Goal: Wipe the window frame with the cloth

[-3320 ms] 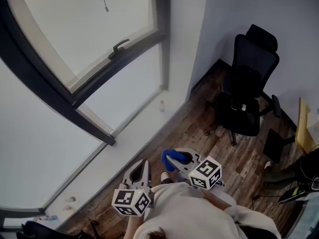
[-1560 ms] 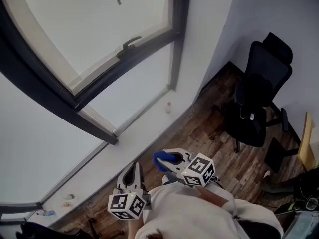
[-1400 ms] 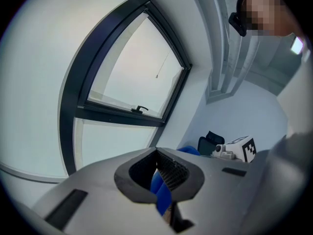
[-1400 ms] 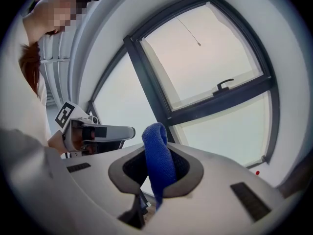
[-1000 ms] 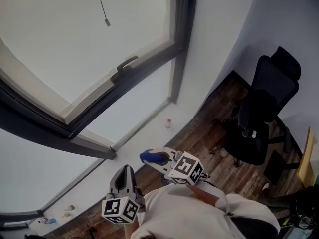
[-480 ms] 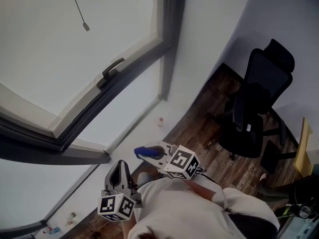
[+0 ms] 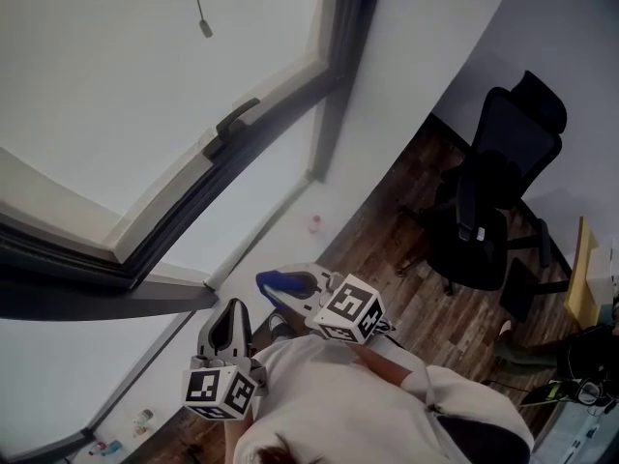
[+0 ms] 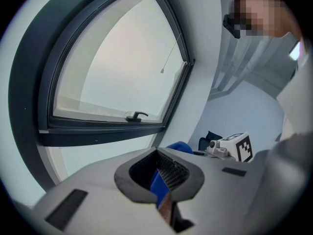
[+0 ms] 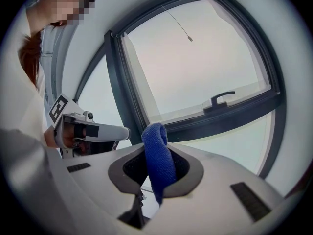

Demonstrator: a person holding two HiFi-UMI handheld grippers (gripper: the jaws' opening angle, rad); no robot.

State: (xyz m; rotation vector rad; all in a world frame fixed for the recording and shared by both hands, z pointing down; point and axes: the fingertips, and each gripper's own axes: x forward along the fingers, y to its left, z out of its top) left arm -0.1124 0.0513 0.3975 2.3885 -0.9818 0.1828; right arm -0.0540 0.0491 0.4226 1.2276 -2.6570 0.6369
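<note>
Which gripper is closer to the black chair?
Right. The right gripper, shut on the blue cloth, is on the side toward the black chair; the left gripper is beyond it, farther from the chair.

blue cloth (image 9: pixel 157 160) — folded upright (in right gripper (image 9: pixel 155 174)); dark window frame (image 9: pixel 244 110) beyond.

wood floor (image 7: pixel 387 251): office chair (image 7: pixel 488 211) stands | white sill (image 7: pixel 250 261): small bottle (image 7: pixel 314 224)

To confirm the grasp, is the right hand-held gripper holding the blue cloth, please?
Yes, the right hand-held gripper pinches the blue cloth between its jaws.
</note>
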